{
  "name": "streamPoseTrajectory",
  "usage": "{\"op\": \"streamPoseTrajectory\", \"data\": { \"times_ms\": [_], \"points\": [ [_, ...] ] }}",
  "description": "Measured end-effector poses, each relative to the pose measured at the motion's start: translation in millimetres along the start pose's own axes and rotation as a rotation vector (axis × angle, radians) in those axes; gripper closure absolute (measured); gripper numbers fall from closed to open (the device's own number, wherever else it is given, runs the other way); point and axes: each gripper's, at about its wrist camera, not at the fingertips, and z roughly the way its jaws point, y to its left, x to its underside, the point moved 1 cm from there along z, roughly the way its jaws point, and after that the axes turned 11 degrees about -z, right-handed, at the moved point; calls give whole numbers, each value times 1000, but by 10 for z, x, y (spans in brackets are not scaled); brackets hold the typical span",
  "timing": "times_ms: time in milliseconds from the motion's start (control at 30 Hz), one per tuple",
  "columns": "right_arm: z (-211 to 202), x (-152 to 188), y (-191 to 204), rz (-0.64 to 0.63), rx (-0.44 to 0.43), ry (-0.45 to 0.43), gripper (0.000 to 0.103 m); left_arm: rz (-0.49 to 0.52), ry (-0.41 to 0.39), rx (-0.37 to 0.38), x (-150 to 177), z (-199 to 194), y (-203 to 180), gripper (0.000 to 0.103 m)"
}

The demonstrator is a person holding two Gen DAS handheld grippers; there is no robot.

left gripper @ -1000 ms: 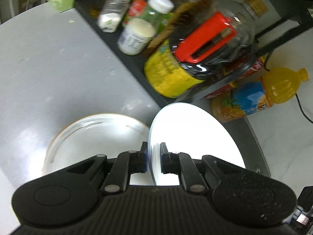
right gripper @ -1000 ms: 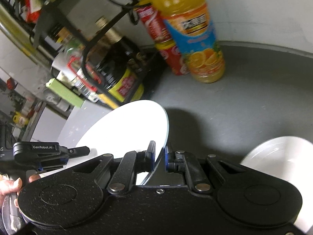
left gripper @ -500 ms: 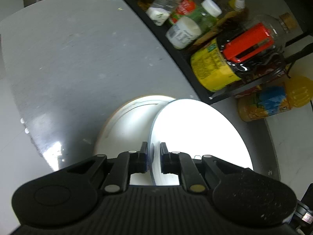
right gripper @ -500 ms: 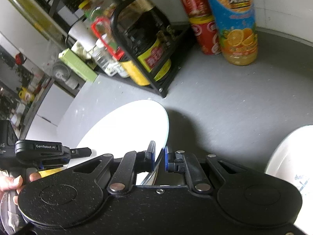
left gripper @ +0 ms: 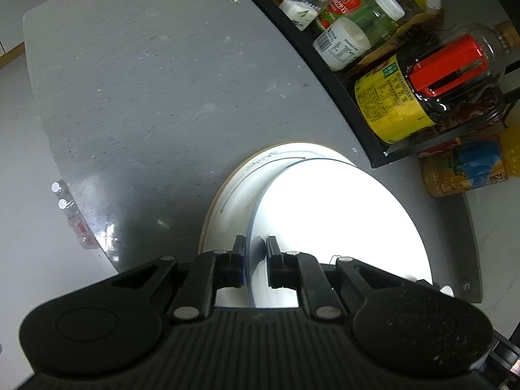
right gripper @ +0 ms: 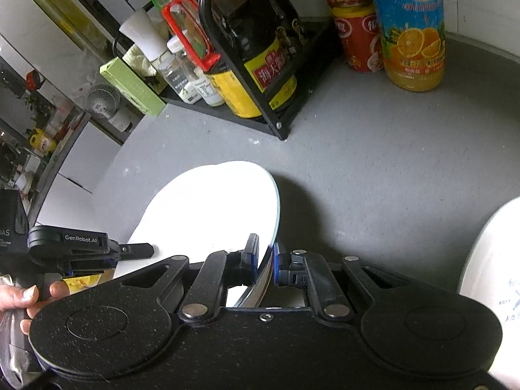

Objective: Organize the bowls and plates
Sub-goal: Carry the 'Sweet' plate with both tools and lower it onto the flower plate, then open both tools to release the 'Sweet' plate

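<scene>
A white plate [left gripper: 341, 227] hangs tilted between both grippers. In the left wrist view my left gripper [left gripper: 255, 260] is shut on its near rim. Just under it, a second white plate with a brown rim [left gripper: 240, 182] lies flat on the grey table [left gripper: 162, 81], partly covered. The right wrist view shows my right gripper [right gripper: 266, 260] shut on the opposite rim of the same white plate [right gripper: 211, 211]. There the left gripper [right gripper: 143, 250] reaches in from the left, with a hand behind it. Another white dish [right gripper: 494, 260] sits at the right edge.
A black rack [left gripper: 341, 97] with jars and a large dark bottle [left gripper: 422, 97] stands at the table's back. An orange juice bottle [right gripper: 412, 32] and red cans [right gripper: 357, 39] stand beside it, and a green box [right gripper: 133, 87] is at the rack's left end. The table's edge [left gripper: 48, 136] runs down the left.
Both grippers have carried the white plate leftward until it hangs over the brown-rimmed plate, which now sits mostly beneath it. Both grips stayed shut.
</scene>
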Motion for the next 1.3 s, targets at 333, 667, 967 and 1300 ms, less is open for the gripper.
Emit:
{"op": "streamPoseTrajectory", "data": {
  "times_ms": [333,667,967,1300],
  "points": [
    [138,81,69,-10,44,40,96,1,-3,-62,26,61,12,89],
    [169,86,63,8,47,29,97,36,6,-133,-10,33,-91,89],
    [256,55,63,9,44,46,96,53,-61,-120,-155,-168,-86,88],
    [358,16,146,-29,86,83,91,27,-56,-155,-228,-36,12,67]
  ]
}}
